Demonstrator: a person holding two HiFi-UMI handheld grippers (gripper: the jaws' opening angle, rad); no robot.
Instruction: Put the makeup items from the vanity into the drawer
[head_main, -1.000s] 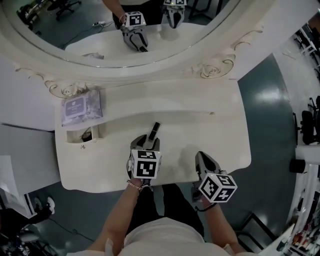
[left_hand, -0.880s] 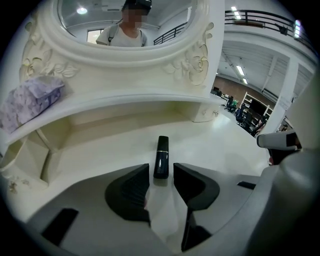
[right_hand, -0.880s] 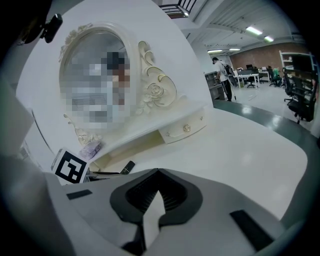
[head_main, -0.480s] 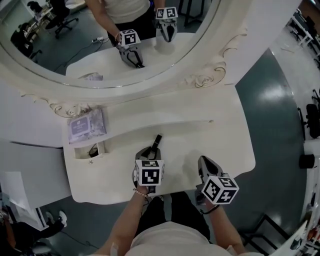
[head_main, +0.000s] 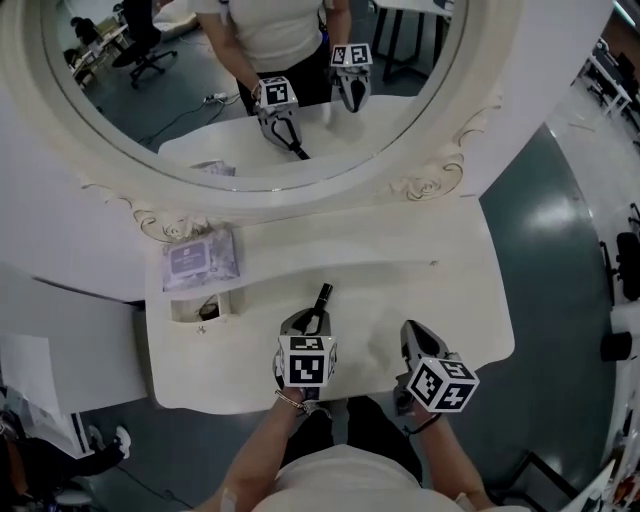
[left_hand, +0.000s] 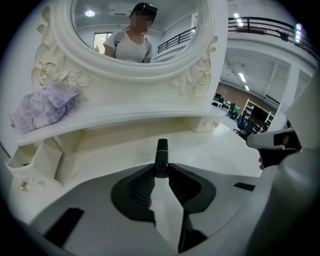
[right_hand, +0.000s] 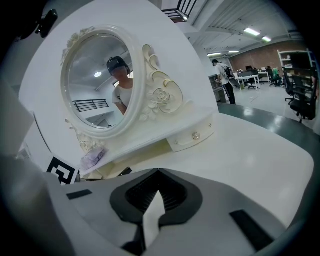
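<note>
A slim black makeup tube (head_main: 321, 298) (left_hand: 161, 157) lies on the white vanity top (head_main: 430, 300), pointing toward the mirror. My left gripper (head_main: 312, 320) (left_hand: 161, 170) has the tube's near end between its fingertips; its jaws are closing and the pads touch the tube on both sides. To its right, my right gripper (head_main: 411, 336) (right_hand: 157, 172) rests over the vanity's front edge, shut and empty. A small drawer (head_main: 182, 308) (left_hand: 20, 161) stands open at the vanity's left end, with a small dark item inside.
A purple packet (head_main: 201, 260) (left_hand: 44, 104) lies on the raised shelf above the drawer. The big oval mirror (head_main: 250, 80) stands behind the shelf and reflects both grippers. A closed drawer with a knob (right_hand: 196, 136) sits under the shelf at the right.
The left jaws have narrowed round the black tube. The head view has shifted, so the vanity sits lower and further right in frame. The right gripper has hardly moved.
</note>
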